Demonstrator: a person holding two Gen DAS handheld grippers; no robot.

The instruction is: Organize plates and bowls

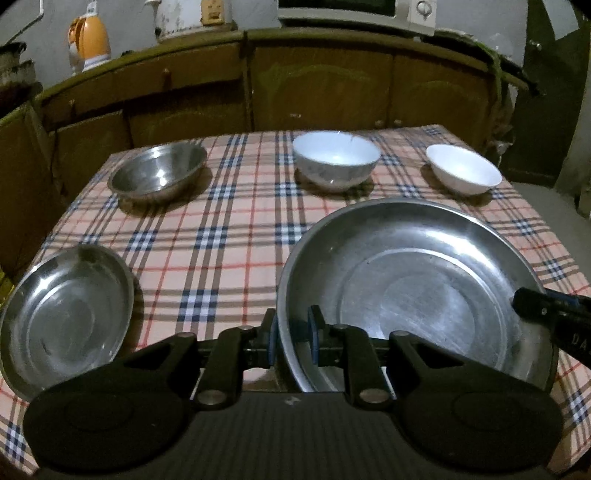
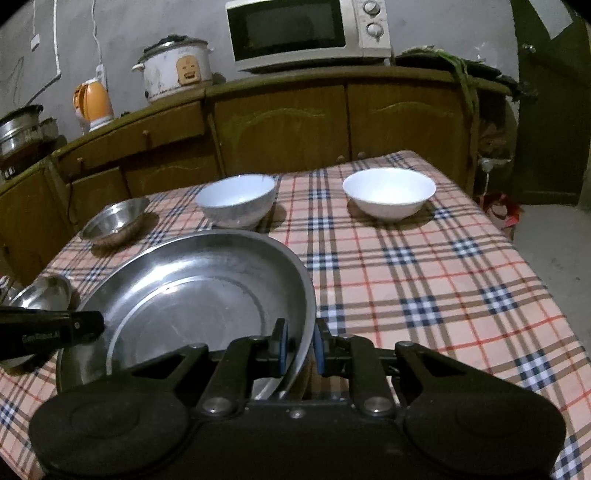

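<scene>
Left wrist: fingers (image 1: 274,341) tight on large steel plate (image 1: 424,280) rim.

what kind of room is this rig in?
Most likely a home kitchen: a microwave and rice cooker sit on wooden cabinets, behind a table with a plaid cloth.

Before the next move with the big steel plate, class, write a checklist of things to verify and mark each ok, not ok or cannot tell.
1. Left gripper clamped on the large steel plate rim: ok.
2. Right gripper clamped on the opposite rim: ok.
3. Large plate empty: ok.
4. Large plate lifted off the checked tablecloth: cannot tell.
5. Small steel plate empty and apart from the large one: ok.
6. Steel bowl, bluish-white bowl and white bowl standing upright, apart from the large plate: ok.
</scene>
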